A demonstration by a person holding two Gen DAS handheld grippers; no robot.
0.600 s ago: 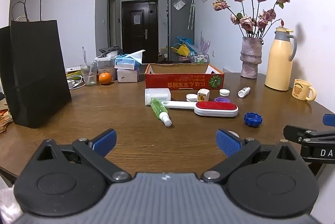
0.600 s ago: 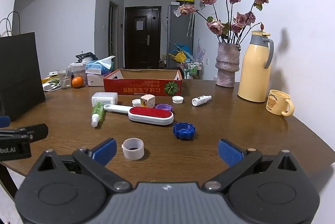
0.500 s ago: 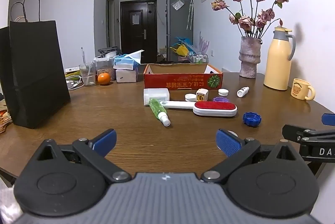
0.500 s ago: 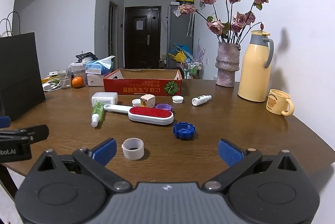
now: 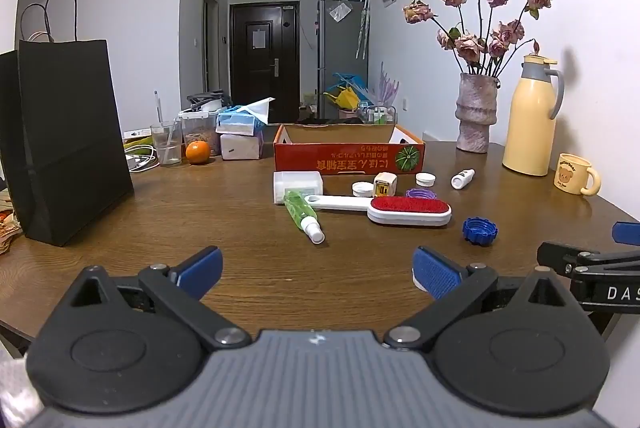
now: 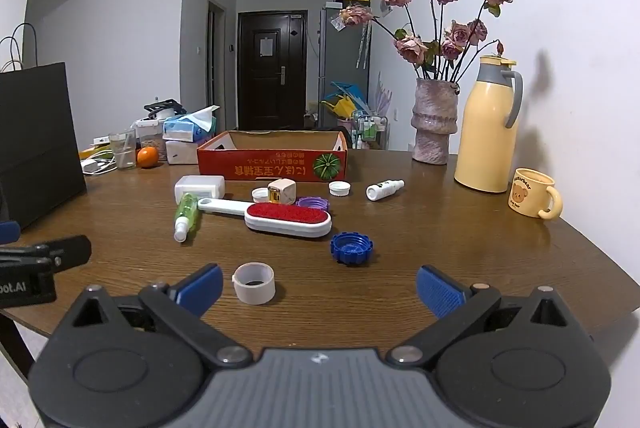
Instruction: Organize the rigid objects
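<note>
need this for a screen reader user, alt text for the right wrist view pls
Open right tongs hover, empty, over a brown wooden table near a roll of tape and a blue cap. Beyond lie a red lint brush, a green spray bottle and a red cardboard box.

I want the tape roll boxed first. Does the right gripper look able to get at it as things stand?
Probably yes. The right gripper is open and empty, and the tape roll stands alone on bare table just ahead of its left finger. Nothing lies between them; the blue cap sits farther off.
</note>
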